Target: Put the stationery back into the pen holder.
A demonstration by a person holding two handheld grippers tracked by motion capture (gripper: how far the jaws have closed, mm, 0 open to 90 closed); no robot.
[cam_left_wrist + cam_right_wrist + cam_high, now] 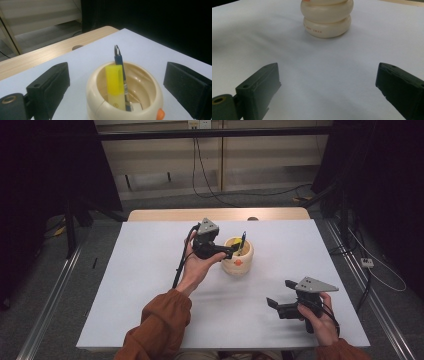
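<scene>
While the high view is read first, the cream, ring-stacked plastic pen holder [238,256] serves as the landmark: it stands near the middle of the white table sheet [150,290]. The left gripper [231,250] sits level just left of the holder, its tips at the rim; the right gripper [275,302] rests well apart, nearer the person's edge and to the holder's right, so the left hand is nearer. In the left gripper view, the jaws stand spread wide with nothing pinched, flanking the holder [125,95]; a yellow flat plastic highlighter [115,86] and a dark blue slim pen [120,75] stand nearly upright inside, long axes vertical and leaning toward the rim nearest the camera. In the right gripper view, the jaws are likewise spread and empty, with bare sheet between them and the holder [327,17], leaving open room on every side.
</scene>
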